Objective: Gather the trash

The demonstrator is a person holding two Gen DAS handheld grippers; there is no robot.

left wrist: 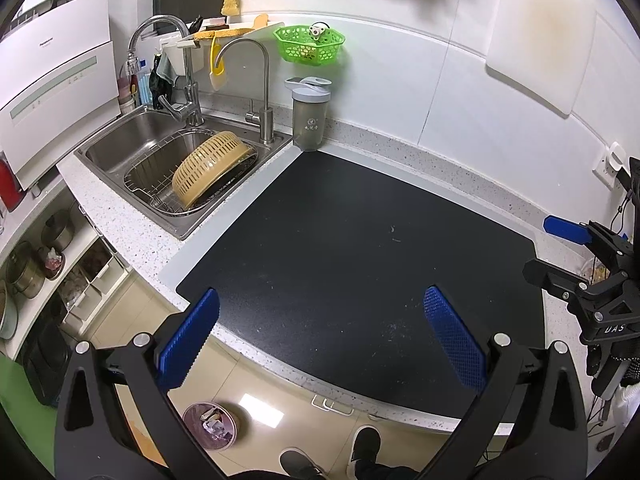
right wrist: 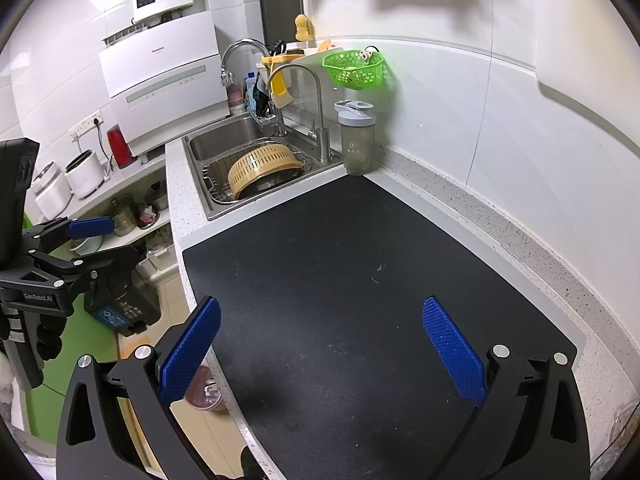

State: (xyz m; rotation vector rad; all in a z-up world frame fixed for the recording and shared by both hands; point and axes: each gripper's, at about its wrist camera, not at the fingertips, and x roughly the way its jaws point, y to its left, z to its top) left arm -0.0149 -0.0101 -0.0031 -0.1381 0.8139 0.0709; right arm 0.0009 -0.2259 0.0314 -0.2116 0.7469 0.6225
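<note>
A black mat [left wrist: 344,248] covers the speckled counter; it also shows in the right wrist view [right wrist: 360,304]. Only tiny crumbs [left wrist: 394,236] lie on it. A round pink trash bin [left wrist: 210,426] with crumpled scraps inside stands on the floor below the counter edge; it shows partly behind the left finger in the right wrist view [right wrist: 206,394]. My left gripper [left wrist: 320,336] is open and empty over the mat's near edge. My right gripper [right wrist: 322,348] is open and empty over the mat; it also appears at the right edge of the left wrist view [left wrist: 576,256].
A steel sink [left wrist: 120,148] holds a wire rack and a yellow colander [left wrist: 212,166]. A grey shaker bottle [left wrist: 308,114] stands at the mat's far corner. A green basket [left wrist: 310,44] hangs on the wall. A dark bin [right wrist: 124,304] stands on the floor.
</note>
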